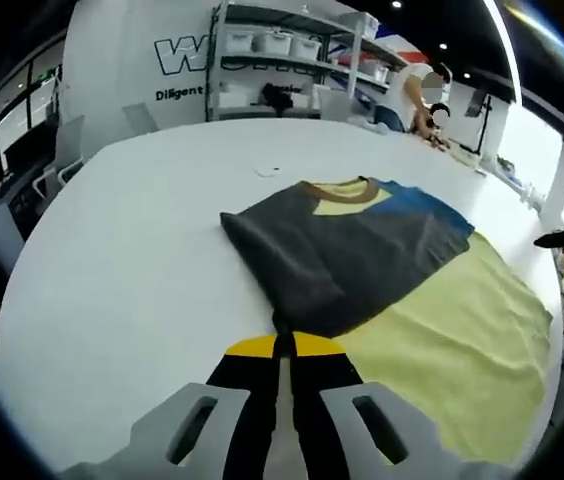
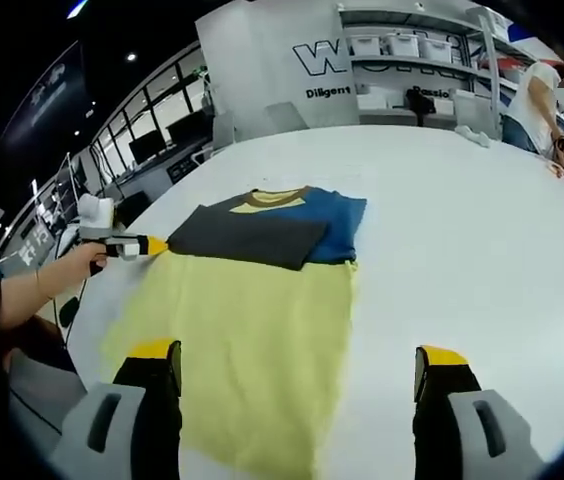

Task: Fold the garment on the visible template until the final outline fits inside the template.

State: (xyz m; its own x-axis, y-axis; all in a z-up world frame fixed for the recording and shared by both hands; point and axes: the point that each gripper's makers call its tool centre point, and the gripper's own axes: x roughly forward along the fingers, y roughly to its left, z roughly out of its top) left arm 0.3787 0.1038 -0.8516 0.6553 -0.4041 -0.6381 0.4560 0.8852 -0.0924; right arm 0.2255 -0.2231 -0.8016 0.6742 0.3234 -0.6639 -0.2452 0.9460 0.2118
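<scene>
On my far left, in the right gripper view, my own hand [image 2: 80,258] holds my left claw [image 2: 158,244] at the table's edge, its yellow tips touching the corner of the dark fold. In the left gripper view that claw's two jaws lie pressed together with no gap between them, pinched on the dark grey edge of the garment [image 1: 352,250] where it comes to a point just above the yellow tips.

The garment lies on the white table [image 1: 112,270], yellow in the body, blue at one shoulder, with a brown collar [image 1: 340,190]. A dark grey part is folded across its upper half, and the yellow lower half spreads flat toward me. I cannot make out a template outline under or around it.

Further right, my right claw [image 2: 297,372] stands wide open with nothing between its jaws: the left jaw sits over the yellow cloth, the right jaw over bare table just beside the garment's edge.

Beyond the garment a small pale thing [image 1: 267,171] lies alone on the table, too small to tell what it is. Behind the table stands a metal shelf rack [image 1: 292,60] with white bins, beside a white wall with dark lettering [image 2: 337,55]. At the far right a person in a white top [image 2: 534,95] bends over the table edge, well apart from the garment.
</scene>
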